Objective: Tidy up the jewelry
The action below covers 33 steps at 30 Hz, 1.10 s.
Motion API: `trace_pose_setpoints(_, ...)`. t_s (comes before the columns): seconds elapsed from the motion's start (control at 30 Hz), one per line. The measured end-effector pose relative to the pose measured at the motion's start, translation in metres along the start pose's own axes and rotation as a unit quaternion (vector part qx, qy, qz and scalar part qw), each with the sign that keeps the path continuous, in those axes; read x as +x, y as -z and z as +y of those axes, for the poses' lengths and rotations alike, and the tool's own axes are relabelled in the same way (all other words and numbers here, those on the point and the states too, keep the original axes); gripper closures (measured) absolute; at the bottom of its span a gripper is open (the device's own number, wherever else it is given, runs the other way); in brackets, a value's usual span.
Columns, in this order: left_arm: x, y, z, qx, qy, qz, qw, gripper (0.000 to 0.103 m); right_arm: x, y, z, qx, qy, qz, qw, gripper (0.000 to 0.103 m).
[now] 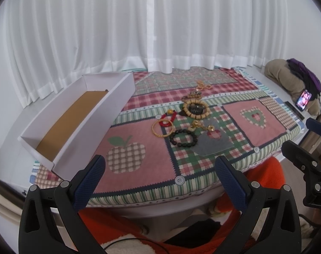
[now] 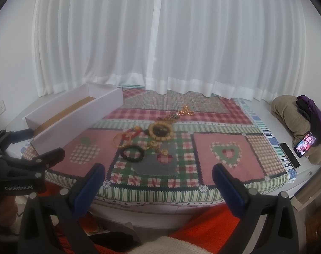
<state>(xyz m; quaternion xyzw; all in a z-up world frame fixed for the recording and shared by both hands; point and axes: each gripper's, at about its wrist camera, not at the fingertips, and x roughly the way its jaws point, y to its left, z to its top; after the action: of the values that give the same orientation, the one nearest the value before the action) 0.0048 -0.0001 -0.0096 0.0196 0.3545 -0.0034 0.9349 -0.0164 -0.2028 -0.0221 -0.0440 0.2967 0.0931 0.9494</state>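
**Jewelry waits mid-cloth, both grippers wide and empty**

Because the jewelry (image 1: 186, 116) is small, light and loose, it should lift easily but slip or snag if pinched badly. The black beads (image 1: 183, 140) and the tan beads (image 1: 195, 110) look strung and floppy, best taken across the strand at one side of the loop. The gold bangle (image 1: 163, 129) looks stiff and smooth, so a pinch across its rim would suit, though it may slide. Chains farther back could tangle.

All of it lies clustered in the middle of the patchwork cloth (image 1: 139, 169), well ahead of both sets of fingers and touching neither. The left gripper (image 1: 160, 169) hangs over the near edge with its jaws spread wide, holding nothing. The right gripper (image 2: 159, 175) does likewise. A white box (image 1: 75, 114) sits left of the pile, apparently the destination.
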Motion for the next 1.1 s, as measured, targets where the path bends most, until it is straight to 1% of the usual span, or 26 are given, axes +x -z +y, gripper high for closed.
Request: trace_pose_setpoints(1.1, 0.0028, 0.0019, 0.0007, 0.002, -0.004, 0.007, 1.0, 0.0, 0.0032, -0.0009, -0.0004, 0.002, -0.001, 0.002, 1.0, 0.0)
